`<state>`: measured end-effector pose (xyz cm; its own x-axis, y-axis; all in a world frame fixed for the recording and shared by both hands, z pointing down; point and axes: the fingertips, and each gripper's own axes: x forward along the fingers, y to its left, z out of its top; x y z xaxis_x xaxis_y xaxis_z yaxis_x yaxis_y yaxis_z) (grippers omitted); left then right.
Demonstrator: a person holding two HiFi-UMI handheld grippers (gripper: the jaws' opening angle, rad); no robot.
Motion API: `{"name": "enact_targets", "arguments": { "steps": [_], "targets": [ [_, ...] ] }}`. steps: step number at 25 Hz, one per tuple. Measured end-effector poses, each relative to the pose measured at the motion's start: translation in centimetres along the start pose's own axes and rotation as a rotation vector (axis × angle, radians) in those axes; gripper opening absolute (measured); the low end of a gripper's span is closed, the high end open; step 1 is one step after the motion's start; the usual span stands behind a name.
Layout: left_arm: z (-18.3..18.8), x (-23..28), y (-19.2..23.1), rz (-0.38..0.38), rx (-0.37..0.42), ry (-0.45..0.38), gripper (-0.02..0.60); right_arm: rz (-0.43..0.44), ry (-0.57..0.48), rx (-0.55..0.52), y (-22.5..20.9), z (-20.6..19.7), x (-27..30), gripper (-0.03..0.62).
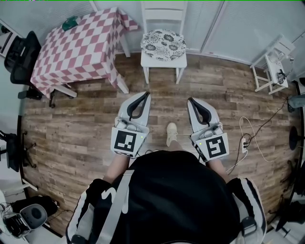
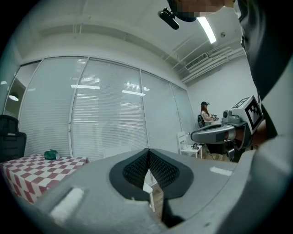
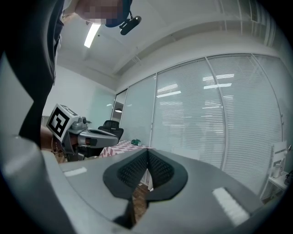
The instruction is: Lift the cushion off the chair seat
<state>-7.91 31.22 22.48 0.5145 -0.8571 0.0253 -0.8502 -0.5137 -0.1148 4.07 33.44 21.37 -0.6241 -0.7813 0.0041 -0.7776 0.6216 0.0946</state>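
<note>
A round floral cushion [image 1: 164, 44] lies on the seat of a white chair [image 1: 164, 14] against the far wall in the head view. My left gripper [image 1: 146, 95] and right gripper [image 1: 190, 101] are held side by side well short of the chair, both pointing at it and both shut with nothing between the jaws. In the left gripper view the left gripper [image 2: 149, 151] has its pads together, and a white chair leg [image 2: 150, 201] shows below them. The right gripper [image 3: 147, 151] looks the same in its own view.
A table with a red and white checked cloth [image 1: 78, 45] stands left of the chair, a green object [image 1: 70, 22] on it. Black office chairs [image 1: 21, 55] sit at far left. A small white side table [image 1: 273, 64] stands at right. Cables and a power strip [image 1: 245, 143] lie on the wooden floor.
</note>
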Motion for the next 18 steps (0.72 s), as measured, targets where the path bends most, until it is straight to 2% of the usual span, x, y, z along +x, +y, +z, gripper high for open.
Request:
{"name": "enact_targets", "arguments": {
  "steps": [8, 18],
  "targets": [
    [0.0, 4.1, 2.5, 0.004, -0.001, 0.007, 0.0, -0.002, 0.005, 0.011, -3.3, -0.1, 3.8, -0.006],
    [0.1, 9.4, 4.3, 0.027, -0.007, 0.021, 0.0, 0.036, 0.004, 0.023, -7.5, -0.3, 7.8, -0.006]
  ]
}}
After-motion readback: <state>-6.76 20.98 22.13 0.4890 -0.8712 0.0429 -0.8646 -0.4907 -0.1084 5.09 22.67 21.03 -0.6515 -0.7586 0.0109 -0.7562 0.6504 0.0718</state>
